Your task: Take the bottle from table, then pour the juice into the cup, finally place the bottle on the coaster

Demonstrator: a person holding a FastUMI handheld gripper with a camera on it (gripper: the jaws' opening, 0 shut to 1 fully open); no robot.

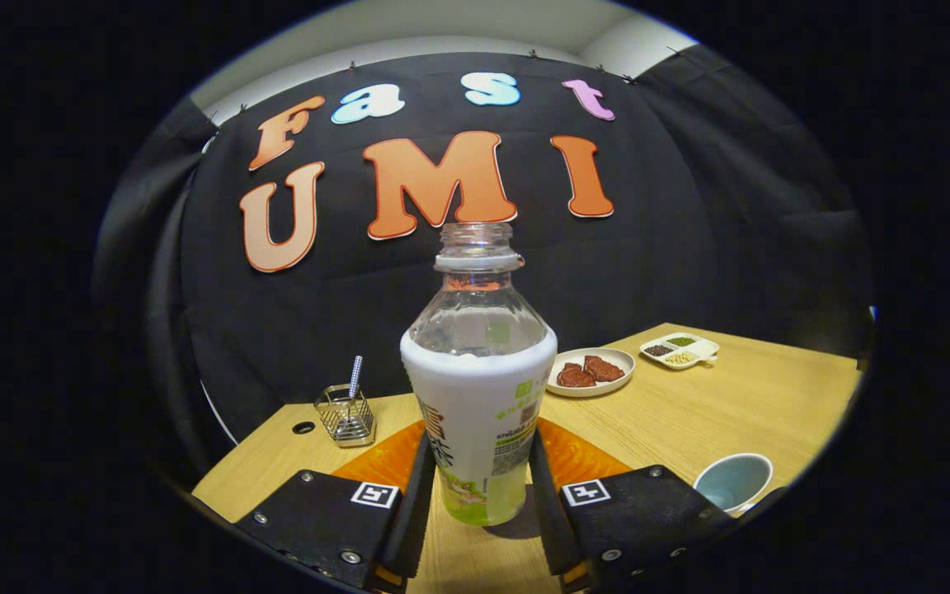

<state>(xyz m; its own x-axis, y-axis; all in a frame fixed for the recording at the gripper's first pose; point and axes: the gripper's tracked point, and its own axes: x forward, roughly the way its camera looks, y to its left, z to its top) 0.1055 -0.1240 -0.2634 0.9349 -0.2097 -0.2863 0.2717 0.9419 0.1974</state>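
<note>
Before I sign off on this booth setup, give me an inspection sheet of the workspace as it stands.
Surface: wooden table, a small round hole near the wire basket.
Job's things: uncapped bottle upright between the fingers; orange coaster behind the bottle; cup beside the right finger, upright, looks empty.
Clutter: wire basket holding a utensil; plate with two brown pieces of food; divided dish with small portions, beyond the plate.
Grippers: gripper fingers flank the bottle's lower body and seem to touch both sides; firm grip cannot be told.
Cables: nothing seen.
Surroundings: black cloth wall behind the table.
</note>
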